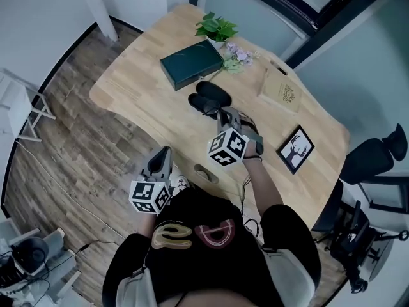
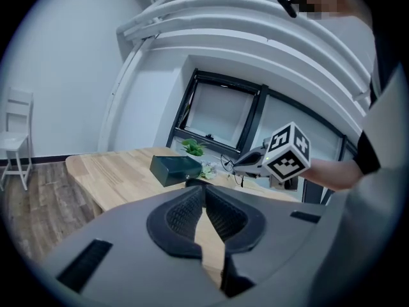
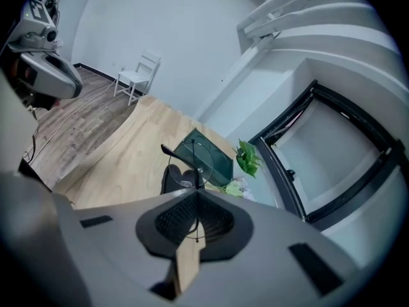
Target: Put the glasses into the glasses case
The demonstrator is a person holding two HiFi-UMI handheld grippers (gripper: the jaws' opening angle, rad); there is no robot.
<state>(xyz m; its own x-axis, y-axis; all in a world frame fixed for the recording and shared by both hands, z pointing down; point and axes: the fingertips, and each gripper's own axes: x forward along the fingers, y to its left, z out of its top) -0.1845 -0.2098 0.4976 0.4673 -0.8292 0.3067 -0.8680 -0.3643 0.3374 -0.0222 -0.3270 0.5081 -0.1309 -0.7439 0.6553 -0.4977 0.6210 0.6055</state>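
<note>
The black glasses case lies open on the wooden table, in front of a dark green box. My right gripper hovers just short of the case, shut on thin wire-framed glasses. In the right gripper view one round lens and a temple stick out past the fingertips, above the case. My left gripper hangs at the table's near edge with its jaws together and nothing between them. In the left gripper view my right gripper's marker cube shows to the right.
A dark green box, a potted plant and small flowers sit at the table's far side. A wooden board and a framed picture lie to the right. A white chair stands on the floor at left.
</note>
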